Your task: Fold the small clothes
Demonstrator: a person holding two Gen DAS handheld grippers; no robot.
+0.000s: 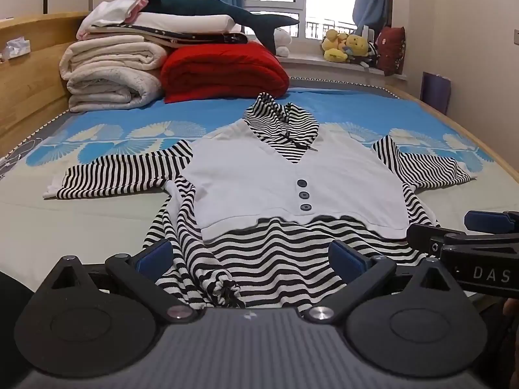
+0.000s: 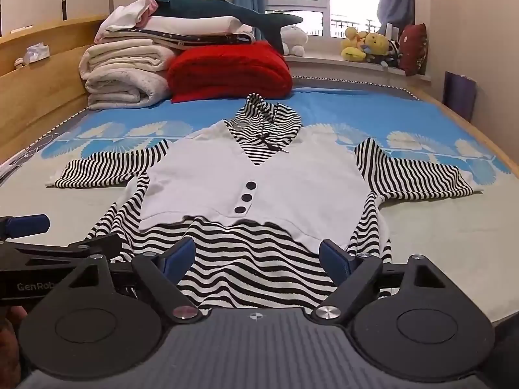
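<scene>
A small black-and-white striped hooded top with a white buttoned vest front (image 1: 292, 178) lies spread flat on the bed, sleeves out to both sides, hood at the far end. It also shows in the right wrist view (image 2: 259, 178). My left gripper (image 1: 251, 256) is open over the striped hem's left part, which is bunched there. My right gripper (image 2: 259, 259) is open over the hem's right part. The right gripper shows in the left wrist view (image 1: 454, 236); the left gripper shows in the right wrist view (image 2: 48, 236).
The bed sheet (image 1: 97, 214) is pale near me and blue patterned farther off. Folded white quilts (image 1: 110, 74) and a red blanket (image 1: 223, 71) are stacked at the far left. A wooden headboard (image 1: 26, 81) runs along the left. Plush toys (image 1: 347, 47) sit on the windowsill.
</scene>
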